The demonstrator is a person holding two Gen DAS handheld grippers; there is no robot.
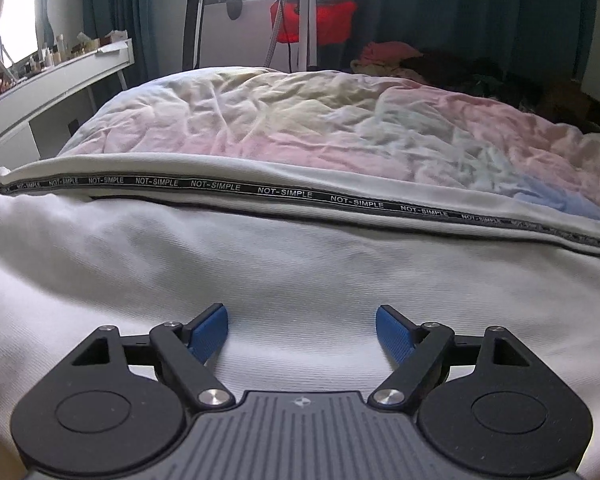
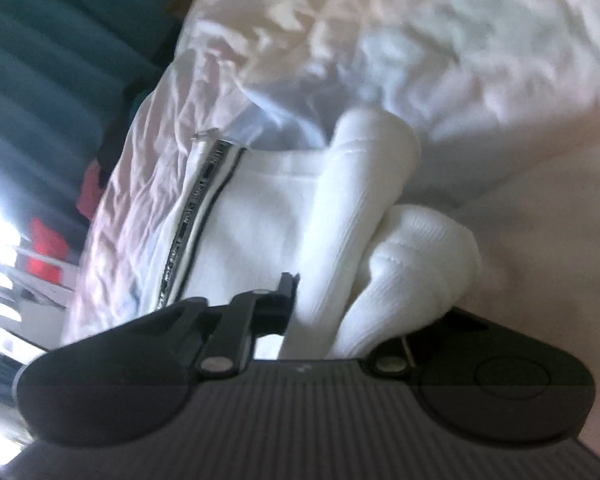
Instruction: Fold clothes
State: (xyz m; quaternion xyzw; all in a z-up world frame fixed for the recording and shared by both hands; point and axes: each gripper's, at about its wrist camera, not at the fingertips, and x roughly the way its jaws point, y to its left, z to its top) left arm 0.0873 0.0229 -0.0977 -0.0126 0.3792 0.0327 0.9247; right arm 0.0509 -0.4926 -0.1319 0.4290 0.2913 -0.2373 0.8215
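Note:
A white garment (image 1: pixel 300 264) with a black "NOT-SIMPLE" tape stripe (image 1: pixel 284 192) lies spread on the bed. My left gripper (image 1: pixel 302 320) hovers low over its white fabric, blue pads (image 1: pixel 208 332) wide apart and empty. In the right wrist view, which is rolled sideways and blurred, my right gripper (image 2: pixel 324 304) is shut on the garment's white ribbed cuff (image 2: pixel 380 208), which bunches up between the fingers. The striped part of the garment (image 2: pixel 196 216) hangs to the left of it.
A crumpled pastel duvet (image 1: pixel 300 120) covers the bed behind the garment. A pile of dark and pink clothes (image 1: pixel 420 64) lies at the far right. A white desk with bottles (image 1: pixel 52 76) stands left. Dark curtains and a red bag (image 1: pixel 324 20) stand at the back.

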